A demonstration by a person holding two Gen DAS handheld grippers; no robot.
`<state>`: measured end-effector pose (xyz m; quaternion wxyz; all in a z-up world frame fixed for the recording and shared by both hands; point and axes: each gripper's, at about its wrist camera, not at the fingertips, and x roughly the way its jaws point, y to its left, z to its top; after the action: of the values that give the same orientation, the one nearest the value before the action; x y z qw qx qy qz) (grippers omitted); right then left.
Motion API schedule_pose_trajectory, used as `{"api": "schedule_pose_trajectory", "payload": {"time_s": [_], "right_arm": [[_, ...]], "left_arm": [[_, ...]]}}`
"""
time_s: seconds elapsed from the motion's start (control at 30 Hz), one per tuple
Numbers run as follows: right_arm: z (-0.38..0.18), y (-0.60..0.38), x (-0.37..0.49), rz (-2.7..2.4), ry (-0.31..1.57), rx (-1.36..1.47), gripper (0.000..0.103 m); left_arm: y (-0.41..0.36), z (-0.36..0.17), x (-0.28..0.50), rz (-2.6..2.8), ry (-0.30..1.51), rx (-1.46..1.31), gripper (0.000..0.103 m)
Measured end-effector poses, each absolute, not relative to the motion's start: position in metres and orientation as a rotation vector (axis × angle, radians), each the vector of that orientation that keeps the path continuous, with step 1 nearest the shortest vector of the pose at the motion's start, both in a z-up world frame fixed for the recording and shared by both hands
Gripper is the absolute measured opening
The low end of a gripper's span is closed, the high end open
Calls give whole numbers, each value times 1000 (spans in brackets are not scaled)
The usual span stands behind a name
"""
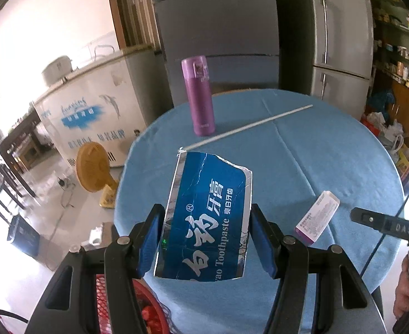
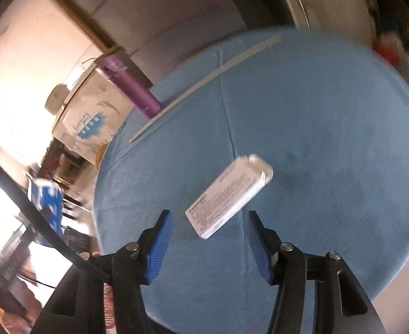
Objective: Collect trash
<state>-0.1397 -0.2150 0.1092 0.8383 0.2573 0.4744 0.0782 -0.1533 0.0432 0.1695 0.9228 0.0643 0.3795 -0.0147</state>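
My left gripper (image 1: 204, 236) is shut on a blue and silver toothpaste box (image 1: 207, 214), held above the near left edge of the round blue table (image 1: 330, 153). A red mesh basket (image 1: 146, 311) sits below it. A small white and purple carton (image 1: 317, 217) lies on the table to the right. In the right wrist view that carton (image 2: 229, 194) lies just ahead of my open right gripper (image 2: 208, 239), between the finger lines but apart from the pads. The toothpaste box shows blurred at the left (image 2: 48, 200).
A purple flask (image 1: 199, 96) stands at the table's far left. A long white stick (image 1: 249, 126) lies across the far side. A chest freezer (image 1: 93, 117), a yellow fan (image 1: 93, 167) and a fridge (image 1: 341, 36) stand around the table.
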Motion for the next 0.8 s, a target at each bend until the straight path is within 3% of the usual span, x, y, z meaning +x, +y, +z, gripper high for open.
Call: {"api": "schedule_pose_trajectory", "payload": {"time_s": [0.33, 0.8], "right_arm": [[51, -202, -91, 111, 1197, 643, 59], [49, -110, -31, -102, 1192, 146, 66]], "left_arm": [[51, 151, -147, -52, 834, 98, 62], [88, 149, -149, 29, 823, 72, 62]]}}
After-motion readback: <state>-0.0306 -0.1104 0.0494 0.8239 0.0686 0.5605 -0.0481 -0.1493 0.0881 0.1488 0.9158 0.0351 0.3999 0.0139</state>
